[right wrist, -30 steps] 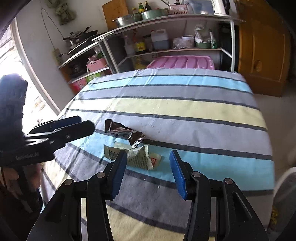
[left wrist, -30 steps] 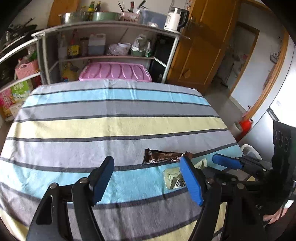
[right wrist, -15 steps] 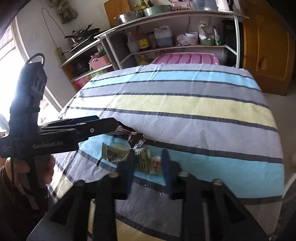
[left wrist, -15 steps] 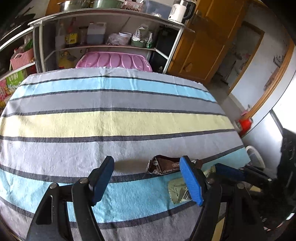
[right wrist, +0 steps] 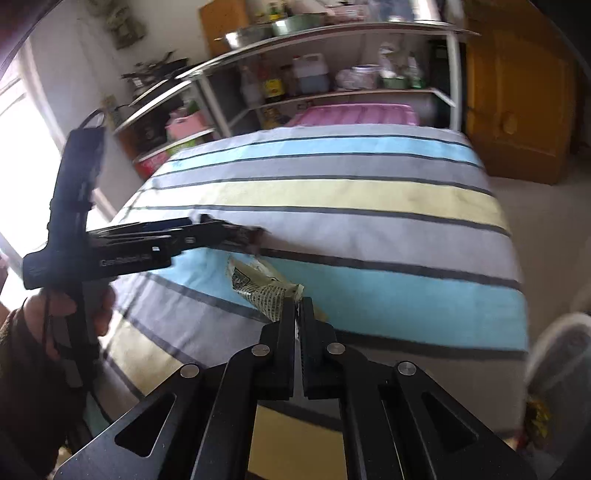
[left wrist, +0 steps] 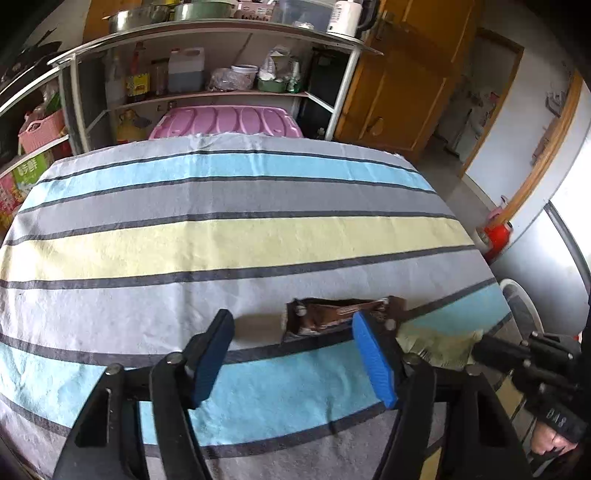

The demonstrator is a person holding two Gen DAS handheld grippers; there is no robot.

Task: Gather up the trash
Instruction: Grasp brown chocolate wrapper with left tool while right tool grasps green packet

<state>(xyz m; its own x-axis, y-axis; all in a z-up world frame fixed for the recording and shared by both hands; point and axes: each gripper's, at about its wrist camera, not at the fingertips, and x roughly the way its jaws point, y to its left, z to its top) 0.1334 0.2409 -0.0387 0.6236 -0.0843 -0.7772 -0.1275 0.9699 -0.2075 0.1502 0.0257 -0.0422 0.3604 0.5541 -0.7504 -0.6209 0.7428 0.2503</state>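
Jaws on the right gripper (right wrist: 297,308) are pressed almost together, with only a thin slit between the black fingers, and they pinch one edge of the pale wrapper (right wrist: 260,290). That wrapper is creased and crumpled, cream to pale green, with dense small black print and a dark emblem near its far end; the gripped end is bunched up while the rest trails down onto a light-blue stripe of the striped cloth (right wrist: 369,192) that covers the desk. In the left wrist view the same pale wrapper (left wrist: 439,341) shows as a rumpled greenish sheet just right of the left gripper's right finger.

The left gripper (left wrist: 291,356) stands wide apart, blue pads facing each other, holding nothing. It hovers low over the cloth with the brown wrapper (left wrist: 332,317) just beyond and between its fingertips, nearer the right pad. This wrapper is dark glossy brown, long and narrow, torn and ragged at both ends, with pale lettering too blurred to read; it lies flat across a grey stripe beside a dark line. From the right wrist view the left gripper (right wrist: 207,230) is seen side-on, its tips reaching the brown wrapper (right wrist: 247,236), though blur hides whether they touch it.

Beyond the desk sit a pink lid (left wrist: 225,122) and a metal shelf rack (left wrist: 207,33).
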